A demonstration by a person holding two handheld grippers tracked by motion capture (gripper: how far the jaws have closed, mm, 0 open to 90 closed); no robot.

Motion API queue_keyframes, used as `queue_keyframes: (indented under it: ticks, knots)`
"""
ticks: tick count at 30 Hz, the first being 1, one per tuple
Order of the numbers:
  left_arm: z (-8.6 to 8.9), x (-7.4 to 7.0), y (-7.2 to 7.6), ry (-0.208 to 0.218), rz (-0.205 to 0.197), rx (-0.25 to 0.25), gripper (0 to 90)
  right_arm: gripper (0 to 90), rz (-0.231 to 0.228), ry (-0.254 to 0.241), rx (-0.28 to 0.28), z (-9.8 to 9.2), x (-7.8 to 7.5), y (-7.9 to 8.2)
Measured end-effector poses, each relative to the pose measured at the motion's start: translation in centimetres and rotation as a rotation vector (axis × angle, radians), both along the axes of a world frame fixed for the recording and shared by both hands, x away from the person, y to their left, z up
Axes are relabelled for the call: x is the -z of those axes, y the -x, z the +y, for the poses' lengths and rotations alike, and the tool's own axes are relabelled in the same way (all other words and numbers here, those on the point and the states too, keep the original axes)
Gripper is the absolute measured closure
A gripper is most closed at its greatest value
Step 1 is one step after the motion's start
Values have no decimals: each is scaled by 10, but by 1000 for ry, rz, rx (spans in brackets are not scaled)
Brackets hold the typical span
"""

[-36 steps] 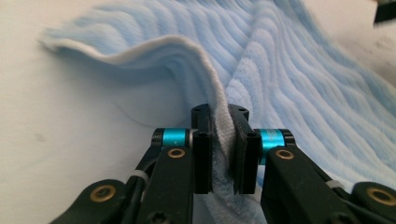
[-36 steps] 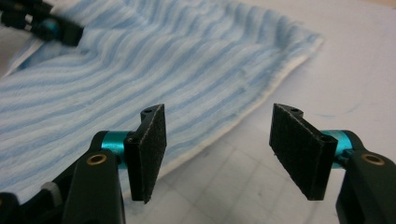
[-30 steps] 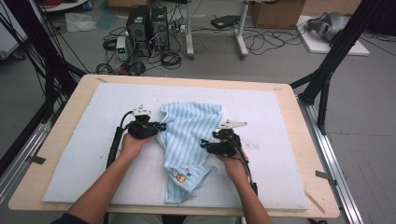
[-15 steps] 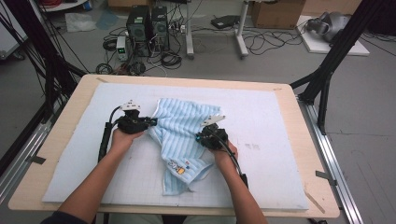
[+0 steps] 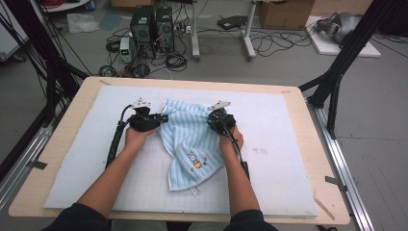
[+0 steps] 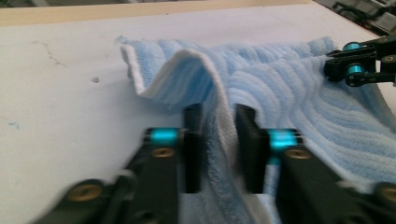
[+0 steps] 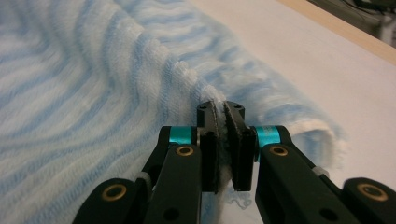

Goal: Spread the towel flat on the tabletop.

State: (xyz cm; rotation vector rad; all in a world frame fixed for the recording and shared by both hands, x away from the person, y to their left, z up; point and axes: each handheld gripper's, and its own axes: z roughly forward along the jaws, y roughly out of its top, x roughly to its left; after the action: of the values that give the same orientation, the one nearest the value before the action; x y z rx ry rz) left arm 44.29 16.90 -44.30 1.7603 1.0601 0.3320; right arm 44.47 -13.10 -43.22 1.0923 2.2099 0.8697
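here the right tool [image 7: 223, 140] pinches the towel [image 7: 93, 93] edge.

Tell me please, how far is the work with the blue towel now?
Done: the blue striped towel lies bunched on the white mat, its far edge lifted. In hand: the right claw is shut on the hem; the left claw has just been opening, cloth between its pads but loose. Left: no neat fold shows, so flattening or folding seems to remain.
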Motion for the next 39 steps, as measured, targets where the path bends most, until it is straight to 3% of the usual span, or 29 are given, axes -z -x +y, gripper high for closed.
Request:
queue_keyframes:
  ticks: [3, 8, 10, 13, 17, 19, 21, 23, 26, 27, 29, 30, 33, 35, 39]
  knots:
    - [5, -2, 3, -4, 26, -10, 452, 754, 15, -44, 16, -4, 1, 0]
    - [18, -6, 20, -13, 6, -10, 416, 576, -8, -129, -5, -17, -7, 16]
    - [22, -5, 26, -25, 12, -4, 414, 544, -9, -133, -13, -23, -10, 24]
    - [25, -2, 35, -22, 22, 4, 407, 522, -20, -146, -15, -34, -12, 38]
    - [19, 3, 42, -24, 111, 74, 388, 505, -18, -172, -28, -45, -12, 57]
    - [12, 3, 45, -31, 125, 104, 390, 480, 48, -170, -42, -46, -12, 63]
    - [5, 3, 47, -42, 124, 119, 389, 486, 10, -166, -55, -45, -10, 73]
    - [-2, 6, 49, -71, 126, 133, 393, 486, 7, -156, -63, -45, -8, 80]
    - [-10, 6, 52, -136, 107, 130, 434, 482, 12, -171, -69, -48, -8, 84]
    - [-11, 6, 52, -149, 99, 140, 509, 482, 8, -182, -66, -49, -8, 84]
    - [-10, 6, 53, -204, 63, 141, 762, 486, 16, -195, -68, -52, -7, 84]
    - [-7, 6, 51, -200, 67, 147, 854, 492, 17, -194, -75, -52, -7, 84]
    - [7, 5, 44, -185, 69, 101, 867, 513, 42, -179, -78, -51, 0, 83]
    - [24, 3, 39, -123, 84, 42, 867, 516, 49, -180, -75, -51, 3, 81]
    - [47, 0, 31, -89, 79, -28, 866, 515, 46, -206, -66, -52, 2, 81]
